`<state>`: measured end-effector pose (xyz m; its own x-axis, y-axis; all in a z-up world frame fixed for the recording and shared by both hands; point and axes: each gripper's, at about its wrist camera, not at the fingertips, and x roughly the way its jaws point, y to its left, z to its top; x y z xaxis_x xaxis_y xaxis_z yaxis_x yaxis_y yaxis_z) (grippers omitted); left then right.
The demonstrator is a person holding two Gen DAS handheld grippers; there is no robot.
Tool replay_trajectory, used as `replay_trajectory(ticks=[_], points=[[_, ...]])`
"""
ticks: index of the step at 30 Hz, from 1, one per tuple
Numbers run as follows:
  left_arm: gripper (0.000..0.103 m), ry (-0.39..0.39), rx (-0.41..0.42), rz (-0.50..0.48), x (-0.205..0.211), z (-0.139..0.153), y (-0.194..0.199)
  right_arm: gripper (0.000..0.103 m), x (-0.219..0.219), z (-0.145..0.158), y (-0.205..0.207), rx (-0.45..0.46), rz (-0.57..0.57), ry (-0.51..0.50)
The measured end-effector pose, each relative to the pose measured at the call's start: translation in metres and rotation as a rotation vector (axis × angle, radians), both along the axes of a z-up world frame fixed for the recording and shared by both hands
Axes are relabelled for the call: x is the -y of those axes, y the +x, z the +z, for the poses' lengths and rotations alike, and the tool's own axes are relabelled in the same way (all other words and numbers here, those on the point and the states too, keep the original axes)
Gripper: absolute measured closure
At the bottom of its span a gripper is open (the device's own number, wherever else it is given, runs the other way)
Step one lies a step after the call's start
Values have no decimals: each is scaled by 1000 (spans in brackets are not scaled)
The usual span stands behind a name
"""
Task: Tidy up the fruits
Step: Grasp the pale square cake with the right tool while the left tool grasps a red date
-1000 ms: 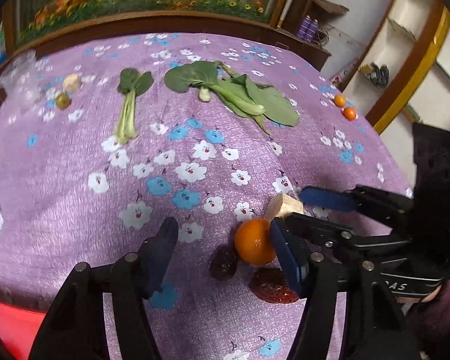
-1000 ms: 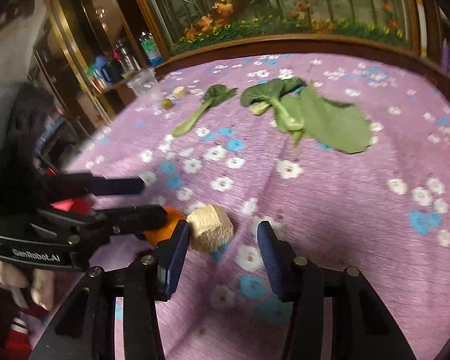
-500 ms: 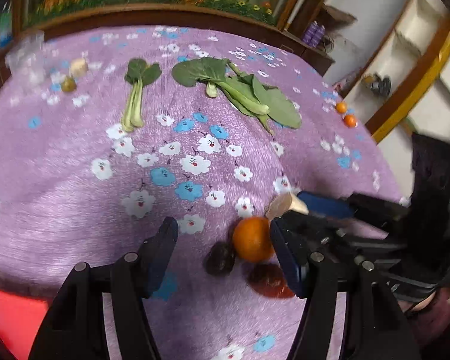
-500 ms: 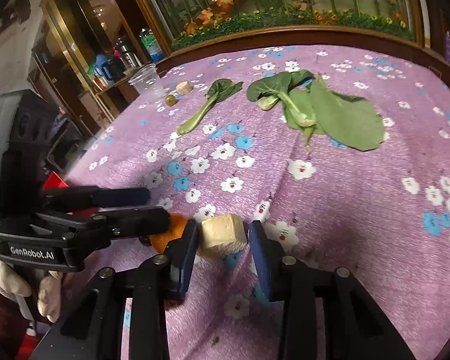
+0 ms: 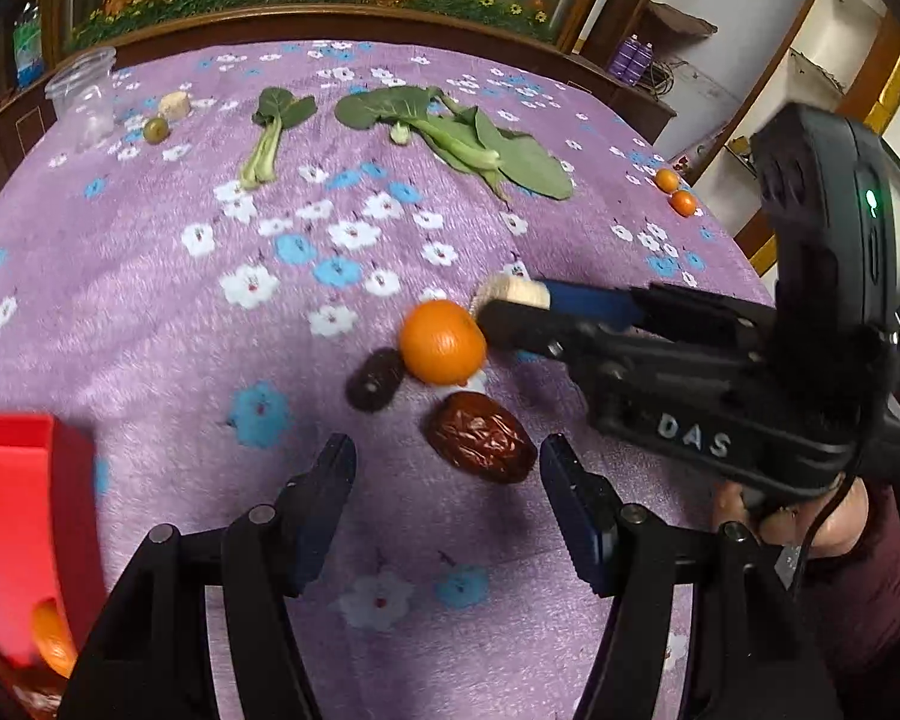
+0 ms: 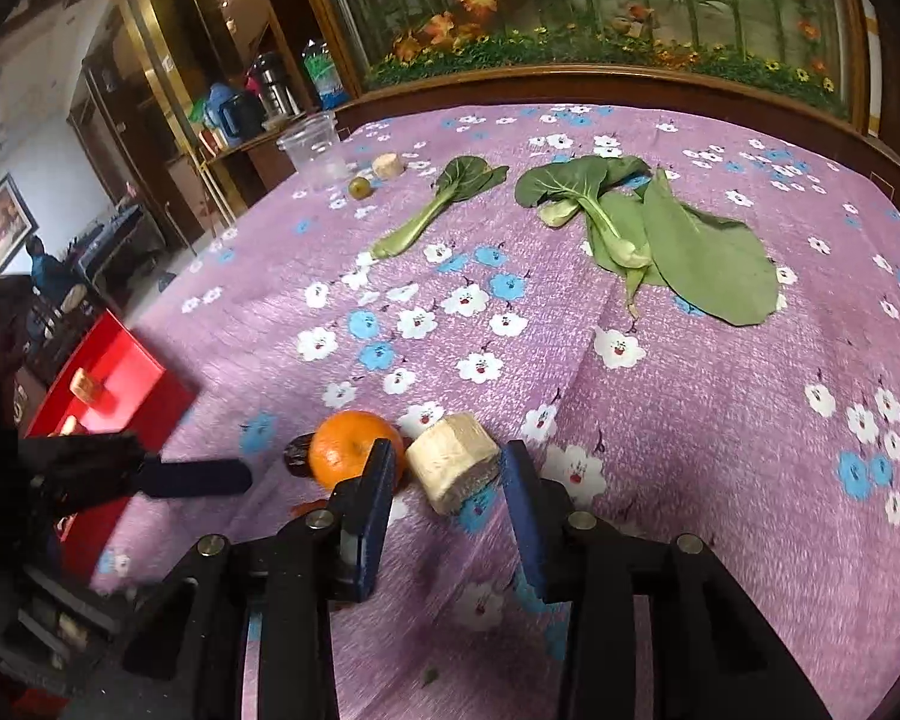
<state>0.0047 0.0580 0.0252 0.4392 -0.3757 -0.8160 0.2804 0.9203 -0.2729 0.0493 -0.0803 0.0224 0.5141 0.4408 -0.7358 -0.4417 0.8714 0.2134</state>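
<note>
**Right hand-held gripper on the pale chunk; left one empty above the date**

My right hand-held gripper has its jaws narrowed around the pale cut chunk (sugarcane or similar, I cannot tell which). The right pad looks to be touching it; the left side is hard to read, so I cannot tell if the grip is firm. The chunk sits tilted, its cut face turned up and toward the left jaw, its long axis running roughly across the jaws.

The tangerine lies just left of the chunk, touching or nearly touching the right gripper's left finger. My judgement: lift straight up, or the fruit gets nudged.

My left hand-held gripper is wide and holds nothing. The red date lies directly ahead between its fingertips, closer to the right finger, long axis slanting from upper left to lower right. A darker date sits beyond, beside the tangerine.

The red bin is at the left edge of the purple floral surface, nearer the left hand.
</note>
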Motion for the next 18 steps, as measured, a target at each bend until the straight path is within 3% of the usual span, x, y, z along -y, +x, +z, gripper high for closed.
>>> replay_trajectory(ticks=[3, 9, 10, 11, 12, 18], points=[[40, 7, 1, 1, 9, -6, 1, 63, 6, -1, 6, -18, -15, 44], [41, 97, 84, -11, 32, -7, 1, 63, 10, -6, 11, -30, -32, 96], [43, 125, 101, -14, 36, -8, 0, 64, 12, -8, 12, -40, -33, 113], [55, 145, 116, -14, 39, -8, -1, 64, 14, -9, 12, -46, -33, 127], [59, 164, 130, -15, 40, -9, -2, 64, 15, -9, 12, -45, -33, 130], [60, 116, 134, 7, 31, -5, -7, 64, 16, -7, 8, -40, -50, 120]])
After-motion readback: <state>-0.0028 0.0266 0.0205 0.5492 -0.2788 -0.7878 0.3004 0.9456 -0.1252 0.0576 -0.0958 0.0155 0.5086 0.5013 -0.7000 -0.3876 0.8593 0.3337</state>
